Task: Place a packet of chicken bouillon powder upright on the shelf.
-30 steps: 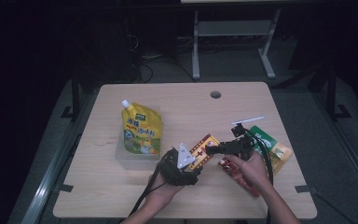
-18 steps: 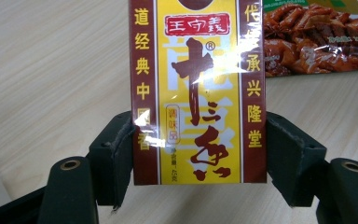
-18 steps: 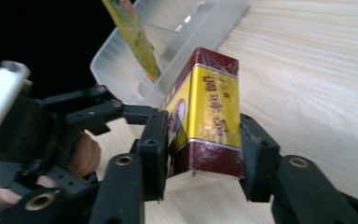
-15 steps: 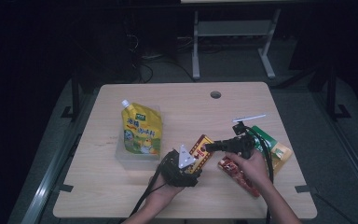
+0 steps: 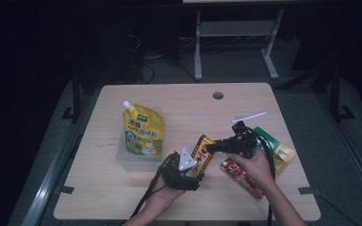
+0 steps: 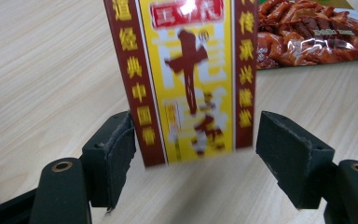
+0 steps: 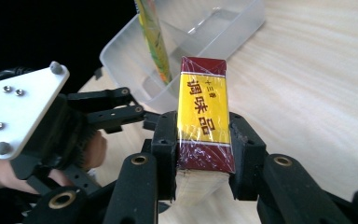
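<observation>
Beyond the right gripper (image 7: 200, 154), in its own view, a clear plastic tub (image 7: 223, 28) stands on the wooden table (image 5: 179, 103) with a yellow spouted pouch (image 7: 154, 37) upright in it, and the left gripper (image 7: 135, 116) with its grey three-cornered plate sits just to the left of the right one's jaws. Past the left gripper (image 6: 196, 154), in its own view, a red snack packet (image 6: 307, 37) lies flat on the table; a green packet (image 5: 271, 143) lies beside the right hand (image 5: 254, 165) in the high view. The yellow-and-maroon seasoning box (image 7: 203, 116) (cellophane-wrapped) is pinched between the right jaws, which have just been closing on it. The left jaws have just been opening and stand spread on either side of the box's lower end, a gap showing at the right pad
</observation>
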A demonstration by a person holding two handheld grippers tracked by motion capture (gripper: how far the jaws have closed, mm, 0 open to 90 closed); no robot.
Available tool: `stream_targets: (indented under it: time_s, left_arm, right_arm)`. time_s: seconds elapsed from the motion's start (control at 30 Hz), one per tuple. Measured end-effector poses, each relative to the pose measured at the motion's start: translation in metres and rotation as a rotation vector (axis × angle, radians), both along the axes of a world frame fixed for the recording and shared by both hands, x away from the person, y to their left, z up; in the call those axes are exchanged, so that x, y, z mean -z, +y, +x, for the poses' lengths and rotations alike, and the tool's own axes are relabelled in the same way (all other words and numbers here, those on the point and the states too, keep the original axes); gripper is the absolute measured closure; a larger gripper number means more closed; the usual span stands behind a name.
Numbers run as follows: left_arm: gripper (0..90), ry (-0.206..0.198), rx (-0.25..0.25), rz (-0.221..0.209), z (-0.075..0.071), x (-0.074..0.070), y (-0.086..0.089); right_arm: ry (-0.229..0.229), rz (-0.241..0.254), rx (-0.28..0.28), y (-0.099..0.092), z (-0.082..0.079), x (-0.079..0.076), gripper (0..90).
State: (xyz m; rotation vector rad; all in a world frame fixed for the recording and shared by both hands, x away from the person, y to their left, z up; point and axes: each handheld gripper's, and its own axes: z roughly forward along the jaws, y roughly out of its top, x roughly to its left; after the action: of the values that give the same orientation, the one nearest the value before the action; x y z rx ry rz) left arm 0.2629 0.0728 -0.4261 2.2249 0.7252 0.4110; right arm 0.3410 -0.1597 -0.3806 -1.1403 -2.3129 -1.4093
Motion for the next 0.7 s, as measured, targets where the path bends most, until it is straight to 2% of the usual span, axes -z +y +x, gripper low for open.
stream_targets:
  time_s: [0.3,0.43,0.7]
  left_arm:
    - [25.9,0.011,0.040,-0.019,-0.009,0.001,0.003]
    - [25.9,0.013,0.082,-0.014,-0.015,0.003,0.004]
    - [25.7,0.033,0.157,-0.036,-0.023,0.011,0.007]
  right_arm:
    - [-0.072,-0.078,0.008,0.002,0.001,-0.012,67.3]
    - [-0.099,-0.098,-0.005,0.004,0.002,-0.015,67.3]
    - [-0.152,-0.131,-0.039,0.013,0.005,-0.023,67.3]
